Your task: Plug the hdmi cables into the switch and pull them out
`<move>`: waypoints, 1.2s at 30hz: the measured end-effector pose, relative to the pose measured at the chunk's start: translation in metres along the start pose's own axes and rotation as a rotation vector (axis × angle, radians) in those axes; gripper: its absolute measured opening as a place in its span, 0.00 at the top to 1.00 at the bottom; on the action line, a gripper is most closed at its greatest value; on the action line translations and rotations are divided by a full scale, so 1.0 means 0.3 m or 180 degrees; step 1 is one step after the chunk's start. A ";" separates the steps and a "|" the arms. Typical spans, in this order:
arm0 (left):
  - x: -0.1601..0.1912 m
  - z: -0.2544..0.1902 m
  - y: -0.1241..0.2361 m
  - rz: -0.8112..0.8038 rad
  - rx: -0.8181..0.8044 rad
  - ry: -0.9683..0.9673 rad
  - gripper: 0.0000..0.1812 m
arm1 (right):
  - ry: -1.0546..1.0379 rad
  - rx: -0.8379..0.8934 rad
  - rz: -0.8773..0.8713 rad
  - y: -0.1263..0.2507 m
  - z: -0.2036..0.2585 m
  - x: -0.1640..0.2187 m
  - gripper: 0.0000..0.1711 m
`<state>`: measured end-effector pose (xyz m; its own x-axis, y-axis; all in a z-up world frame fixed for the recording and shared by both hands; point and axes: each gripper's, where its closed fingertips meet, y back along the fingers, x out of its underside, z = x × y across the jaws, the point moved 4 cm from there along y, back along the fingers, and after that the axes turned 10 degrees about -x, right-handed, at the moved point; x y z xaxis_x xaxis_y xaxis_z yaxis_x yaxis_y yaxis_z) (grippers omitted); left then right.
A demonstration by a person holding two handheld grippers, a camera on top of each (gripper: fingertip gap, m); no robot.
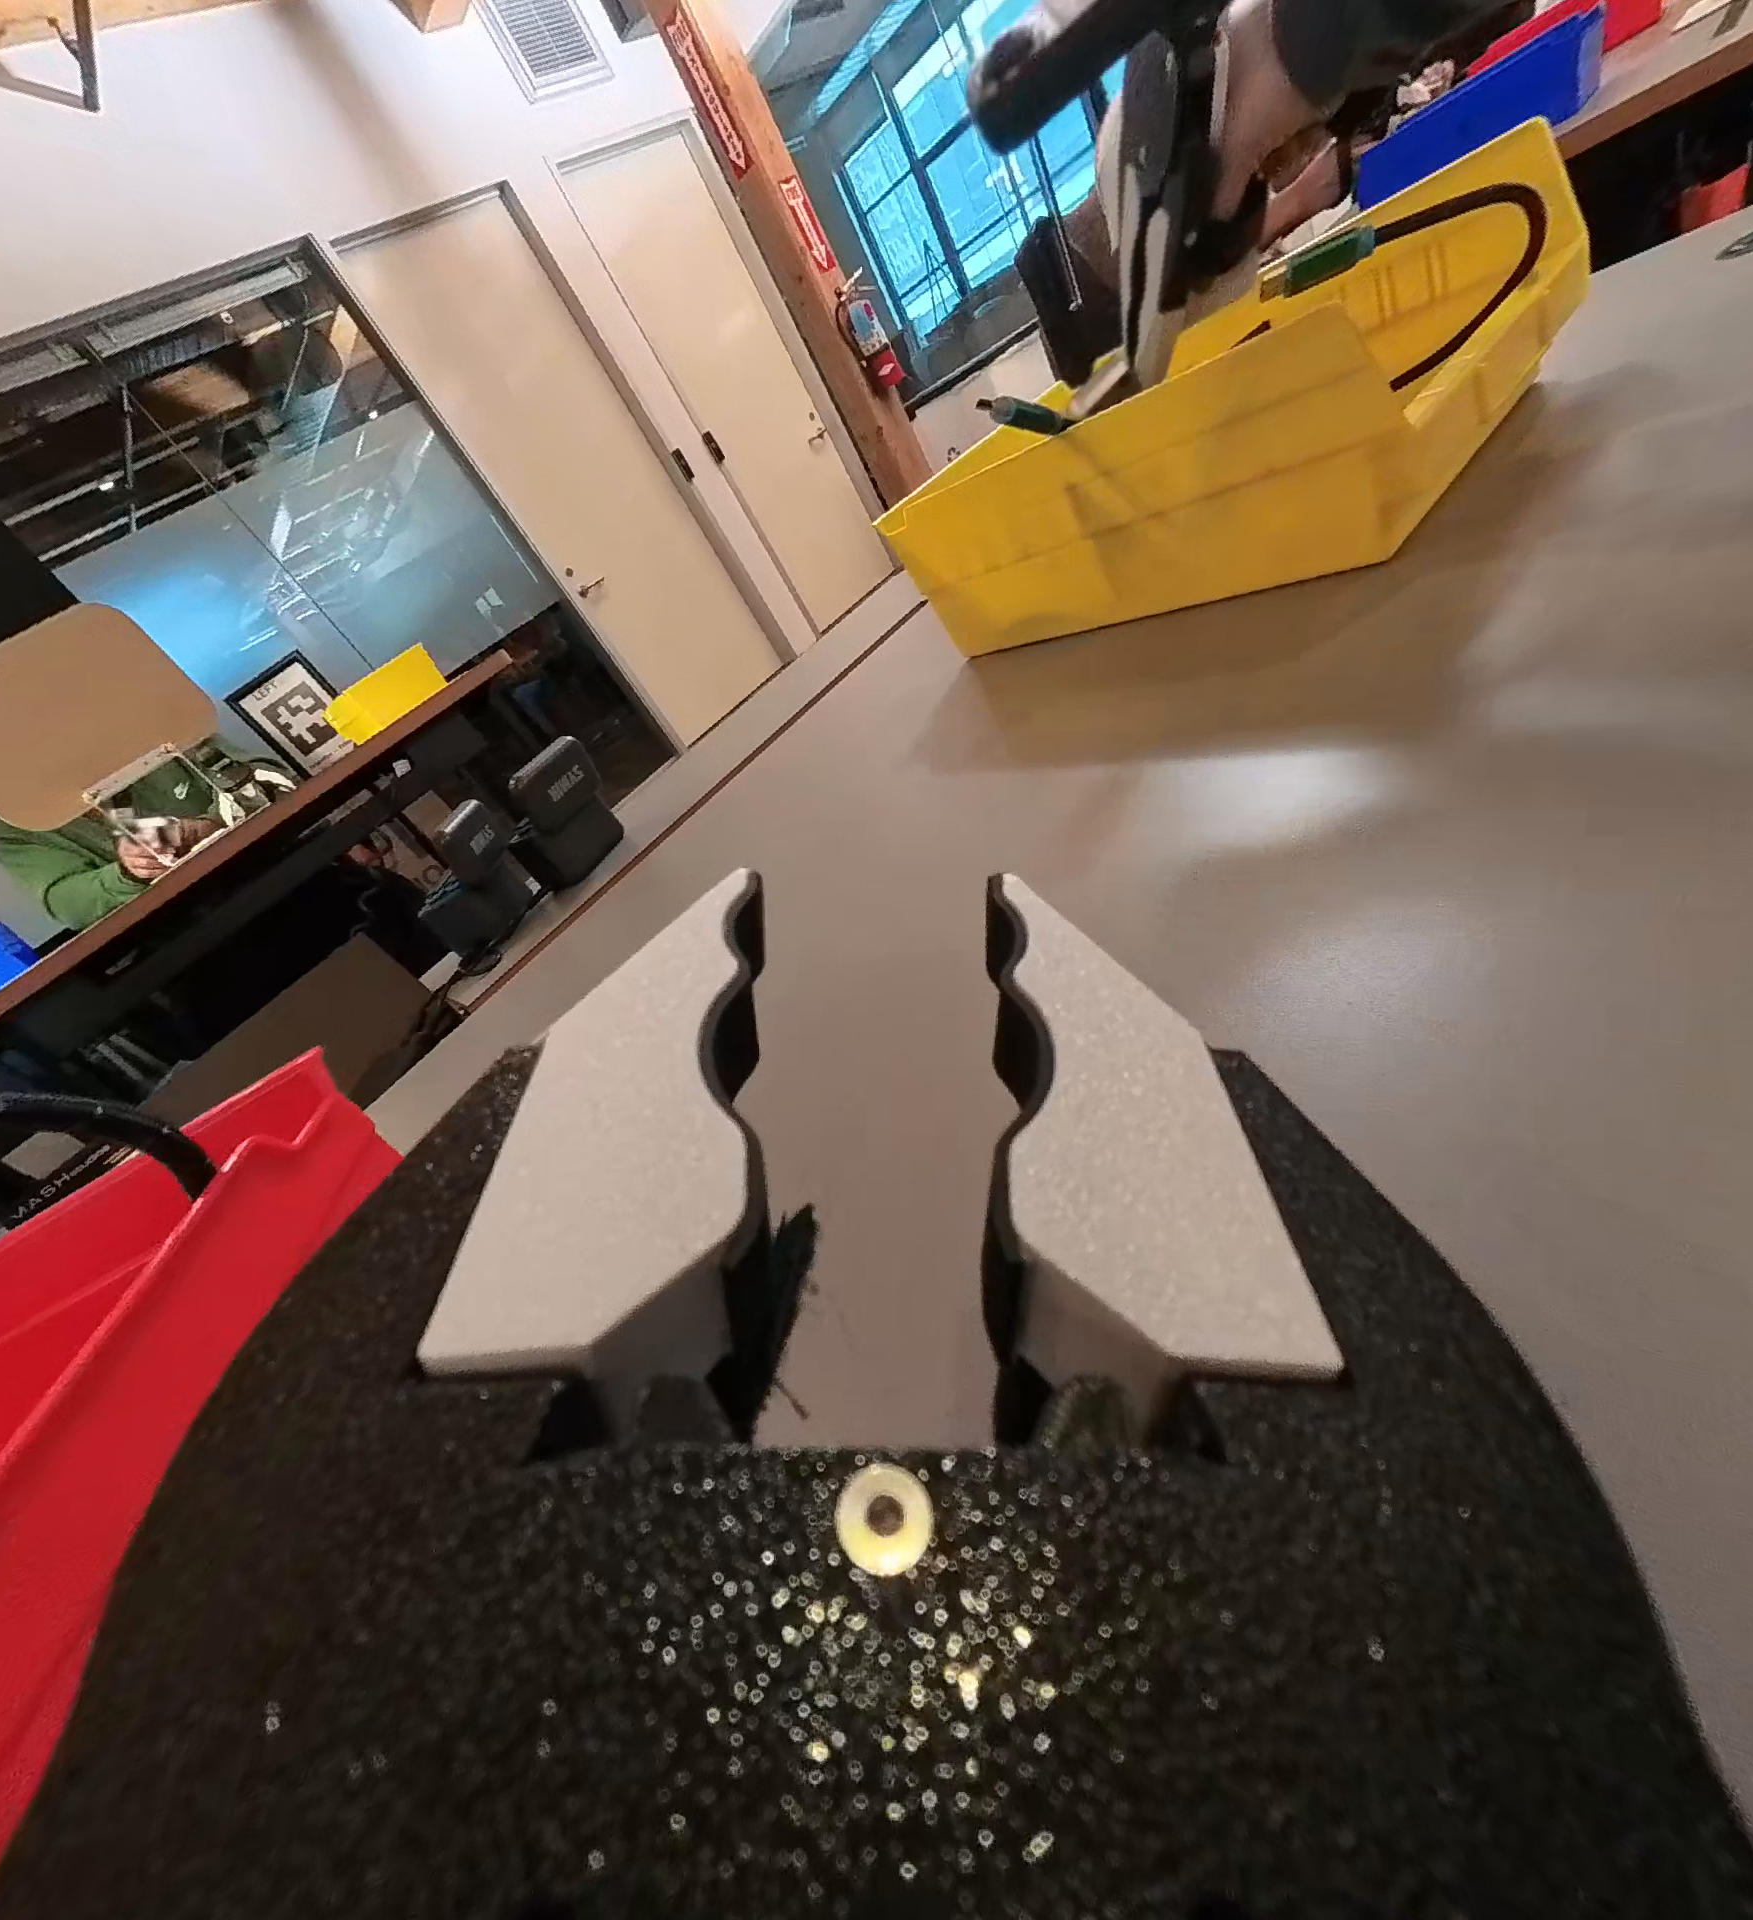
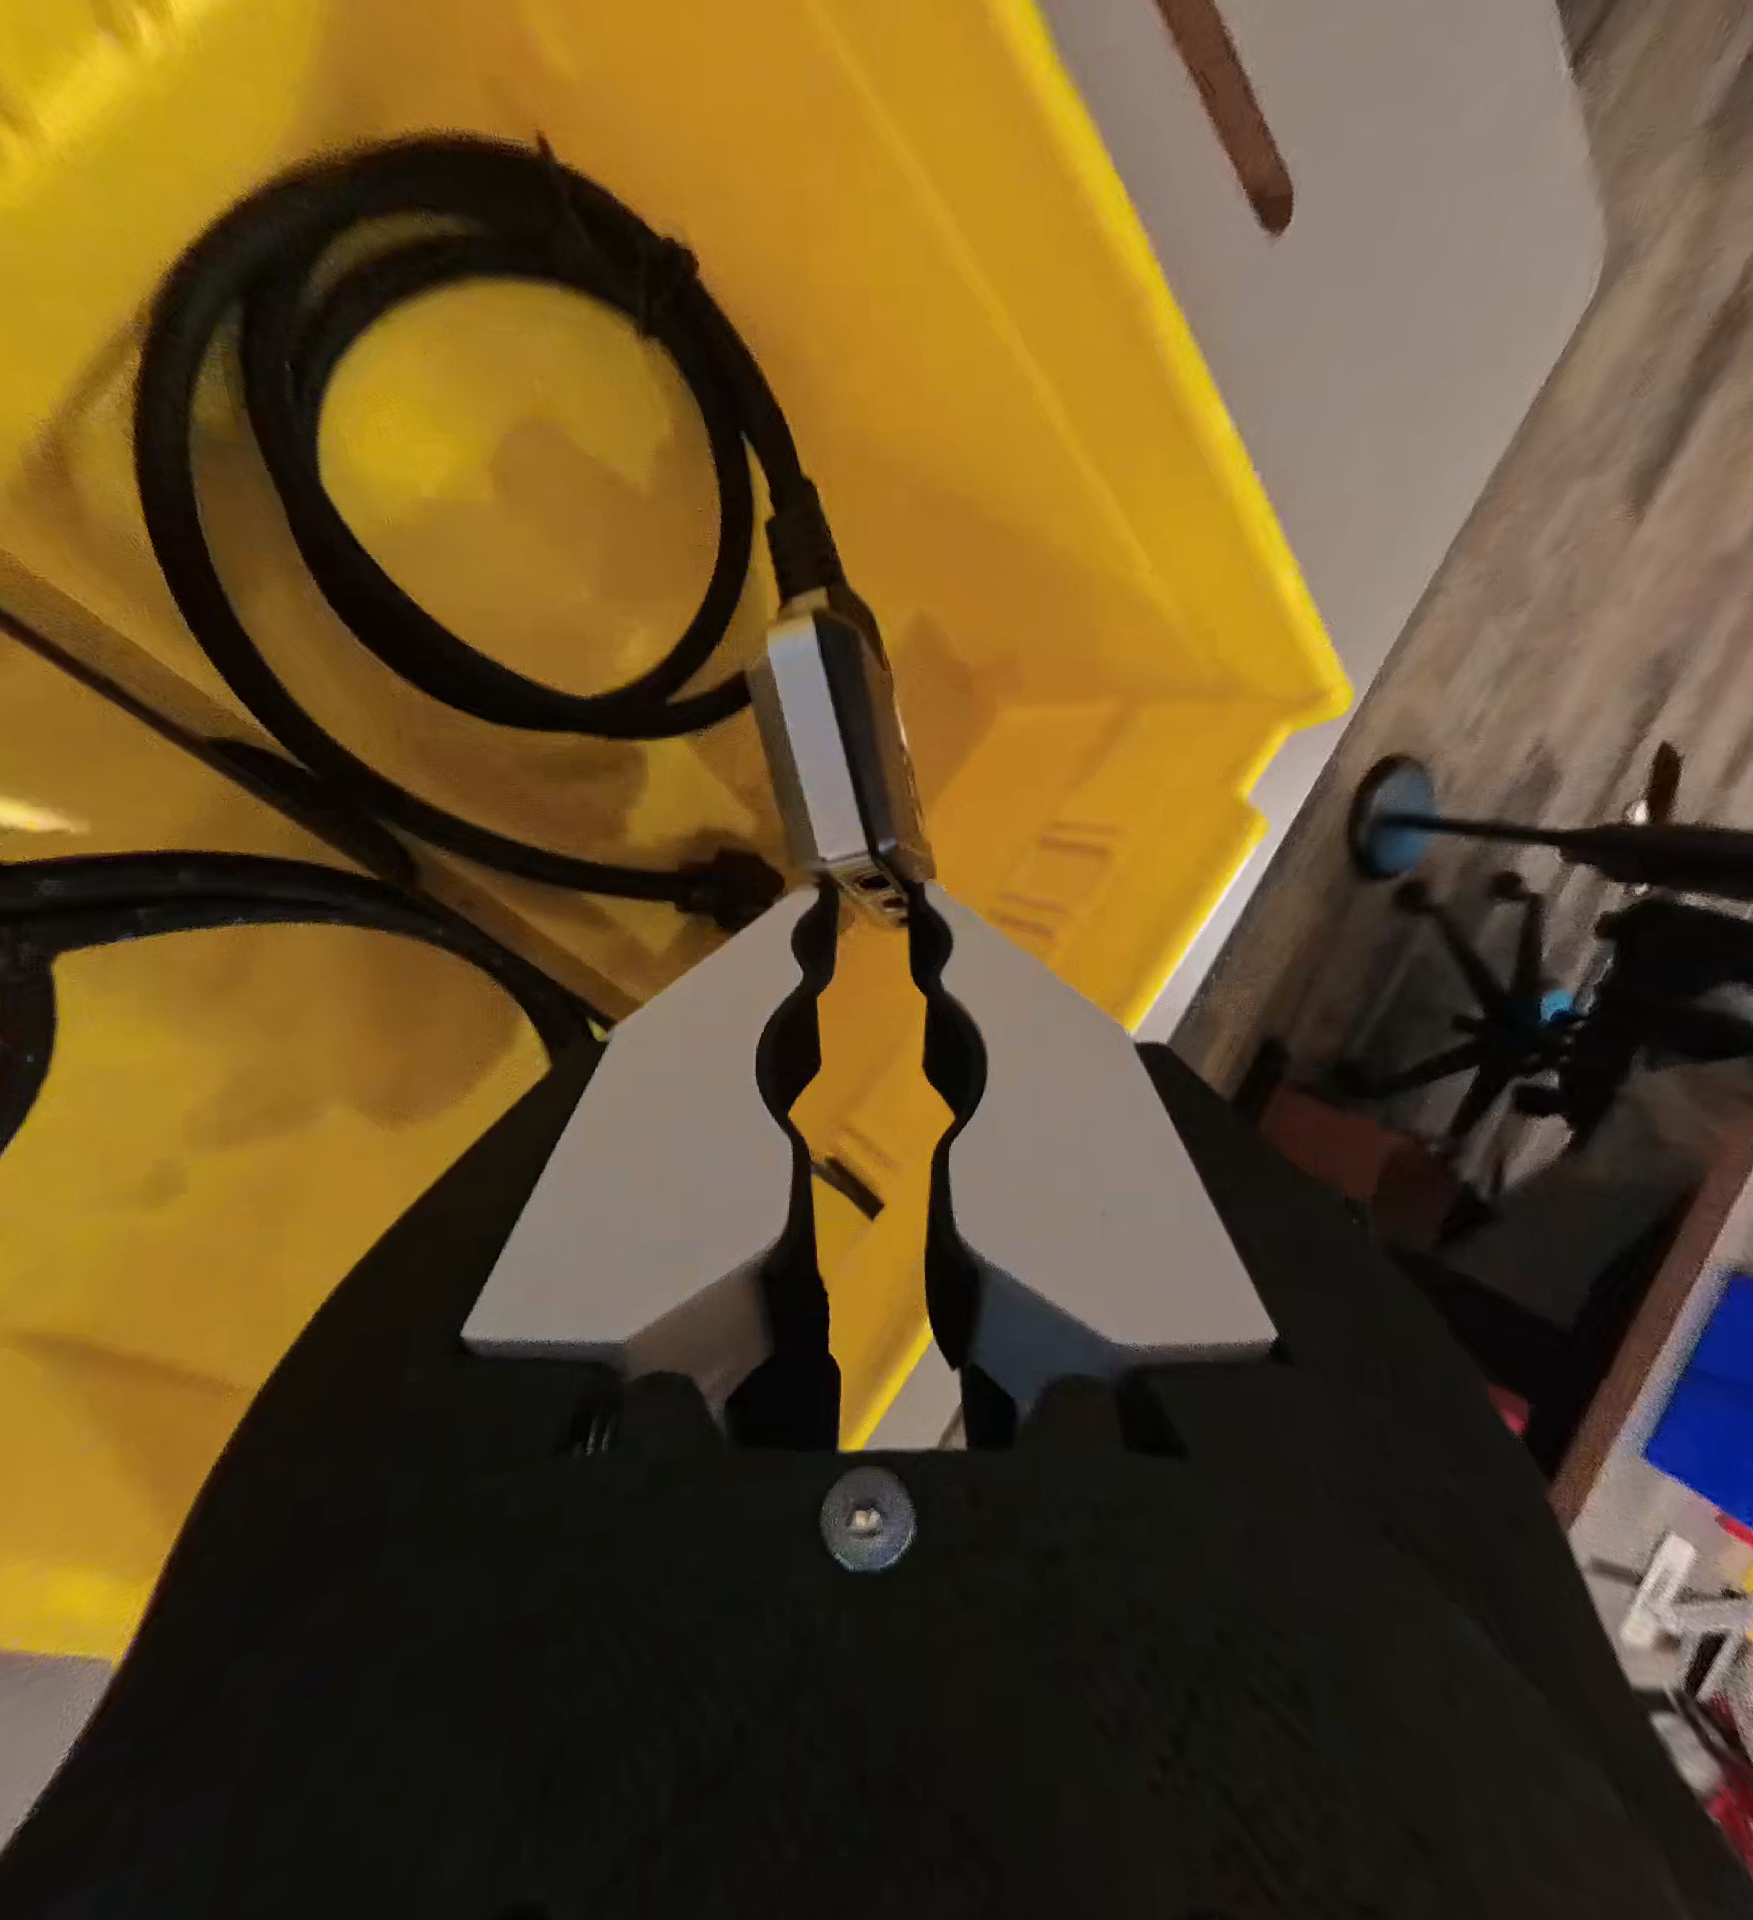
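My right gripper (image 2: 869, 899) is over the yellow bin (image 2: 1059, 416), shut on the metal plug end of a silver HDMI connector (image 2: 830, 748). That connector's black cable (image 2: 197, 436) lies coiled in the bin. A second black cable (image 2: 124, 894) lies across the bin's left side. My left gripper (image 1: 872, 894) is open and empty, low over the grey-brown table (image 1: 1371, 935), well short of the yellow bin (image 1: 1163, 520). The right gripper (image 1: 1111, 379) also shows there, reaching down into the bin beside a greenish connector (image 1: 1324, 265). No switch shows in either view.
A red bin (image 1: 72, 1351) with a black cable (image 1: 124, 1127) sits close at my left gripper's left. Blue bins (image 1: 1495, 114) stand on the table beyond the yellow bin. A person in green (image 1: 72, 862) sits at another table far left. Spacing between my two grippers at the tips: around 50 cm.
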<state>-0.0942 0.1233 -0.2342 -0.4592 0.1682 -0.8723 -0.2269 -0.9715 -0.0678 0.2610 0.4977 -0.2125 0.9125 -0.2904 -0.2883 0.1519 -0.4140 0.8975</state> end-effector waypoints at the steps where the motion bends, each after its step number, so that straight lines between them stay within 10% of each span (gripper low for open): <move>1: 0.001 -0.001 0.000 0.0005 0.0003 -0.0009 0.78 | -0.0016 0.0021 0.0034 -0.002 -0.002 0.007 0.96; 9: 0.001 -0.004 0.001 0.0005 0.0006 -0.0048 0.77 | -0.0094 0.1043 -0.1385 0.334 -0.008 -0.182 0.87; 17: 0.002 -0.002 0.002 0.0012 -0.0010 -0.0065 0.78 | 0.0614 0.0241 -0.4124 0.608 0.709 -0.504 0.90; 22: 0.002 -0.004 0.007 0.0009 -0.0016 -0.0109 0.78 | 0.0944 0.0366 -0.4716 0.470 0.981 -0.607 0.91; 36: -0.001 -0.033 0.009 0.0002 -0.0038 -0.0514 0.78 | 0.1022 0.0176 -0.4298 0.140 1.034 -0.642 0.94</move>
<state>-0.0862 0.1191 -0.2389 -0.5917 0.1912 -0.7831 -0.2168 -0.9734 -0.0739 -0.0263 0.2685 -0.2229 0.1204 0.5633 -0.8174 0.9685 -0.2475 -0.0280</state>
